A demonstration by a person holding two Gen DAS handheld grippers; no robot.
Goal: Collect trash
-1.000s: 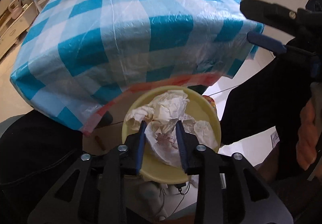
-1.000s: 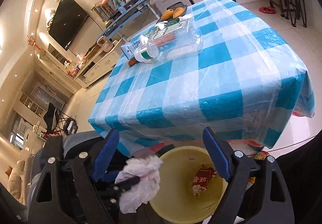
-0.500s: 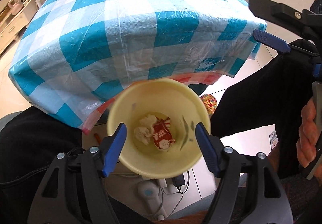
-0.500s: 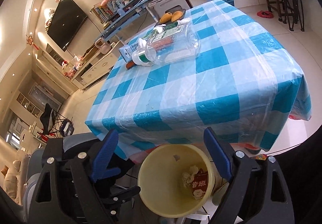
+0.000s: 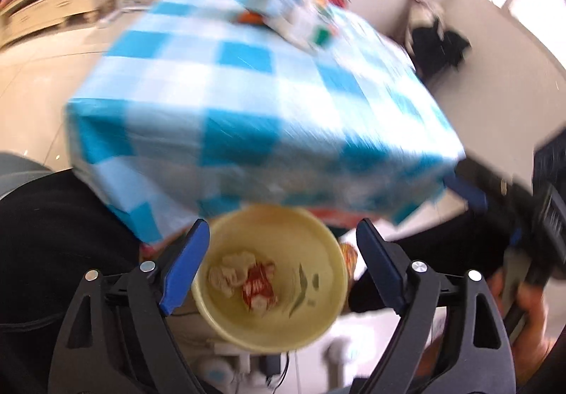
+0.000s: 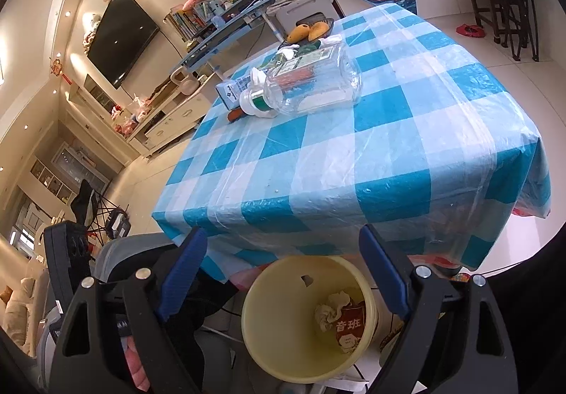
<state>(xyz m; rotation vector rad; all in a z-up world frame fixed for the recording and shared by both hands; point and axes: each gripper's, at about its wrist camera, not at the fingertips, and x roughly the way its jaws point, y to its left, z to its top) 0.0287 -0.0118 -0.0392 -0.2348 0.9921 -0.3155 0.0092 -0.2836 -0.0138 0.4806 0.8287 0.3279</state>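
One yellow bin [image 6: 307, 323] holds one crumpled tissue [image 6: 329, 309] and one red wrapper [image 6: 348, 328]; two mangoes [image 6: 307, 31].

You have the bin [image 6: 276, 333] on the floor just before the table [image 6: 371, 146] edge; the crumpled tissue [image 6: 329, 310] and a wrapper [image 6: 348, 326] lie inside it, side by side. The bottle [image 6: 311, 86] lies on the table's far part
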